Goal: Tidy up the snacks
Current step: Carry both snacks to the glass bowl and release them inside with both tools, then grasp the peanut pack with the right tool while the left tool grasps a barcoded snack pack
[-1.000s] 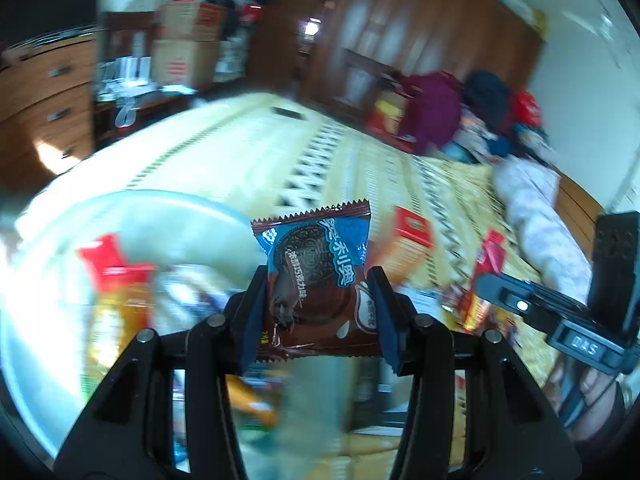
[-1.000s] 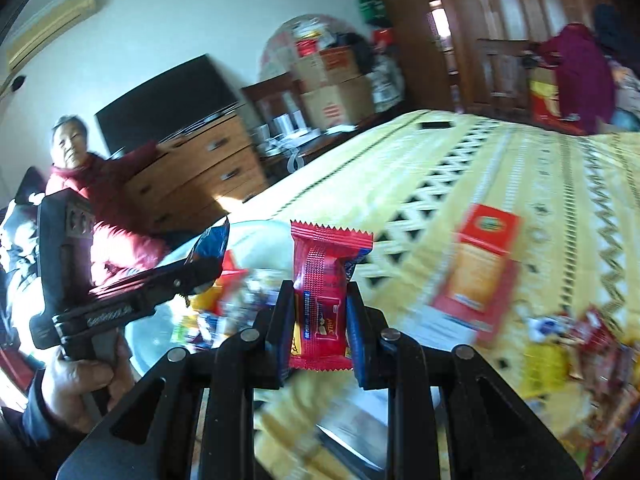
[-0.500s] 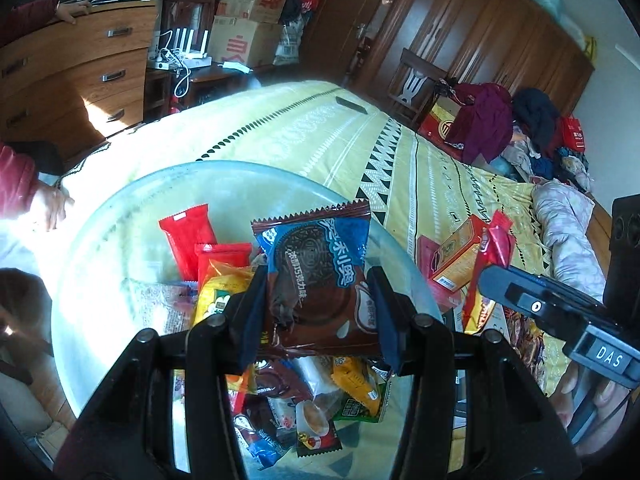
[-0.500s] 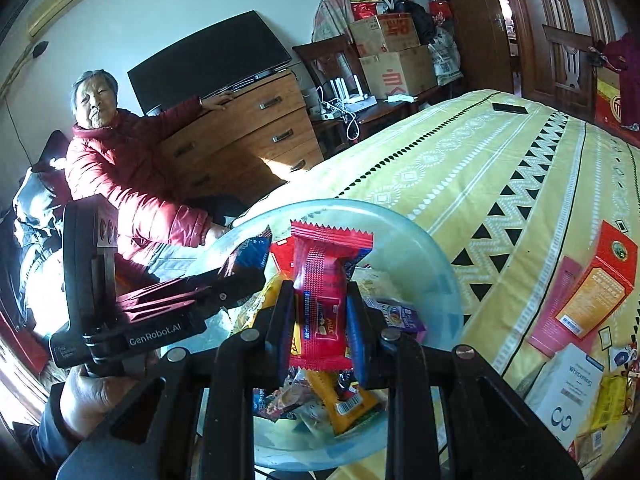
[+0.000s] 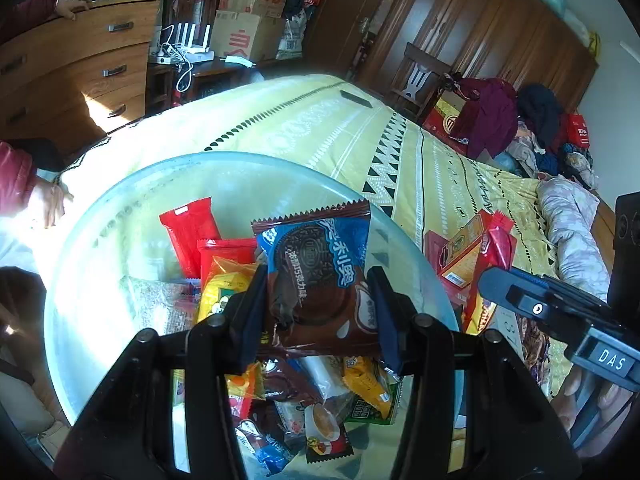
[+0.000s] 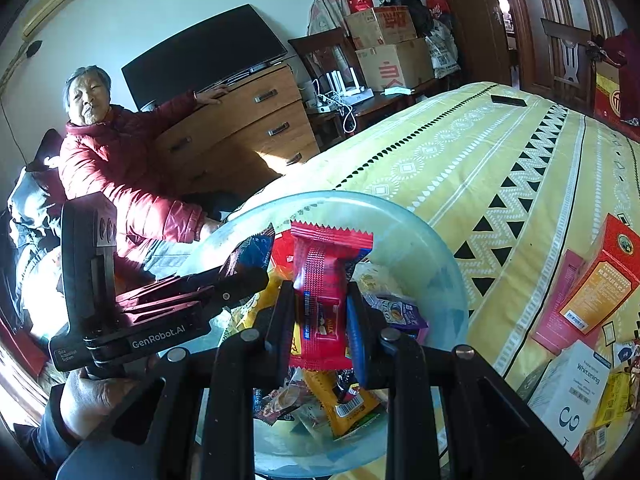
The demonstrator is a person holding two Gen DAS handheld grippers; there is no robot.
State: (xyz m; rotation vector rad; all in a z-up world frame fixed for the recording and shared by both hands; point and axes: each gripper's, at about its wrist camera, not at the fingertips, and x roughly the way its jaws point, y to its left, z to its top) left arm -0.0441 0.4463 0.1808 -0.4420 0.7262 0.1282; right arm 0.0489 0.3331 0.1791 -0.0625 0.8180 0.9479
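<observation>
Two tongs, left tongs [image 5: 318, 312] gripping one cookie packet [image 5: 320, 280], right tongs [image 6: 320, 324] one red packet [image 6: 324, 300], one bowl [image 5: 120, 200]

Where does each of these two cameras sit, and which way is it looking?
Left wrist: on the left gripper, looking down past its chocolate cookie packet into the glass bowl; the right gripper shows.
Right wrist: on the right gripper, looking past its red snack packet into the glass bowl; the left gripper shows.
Shared: bowl, yellow bedspread.
</observation>
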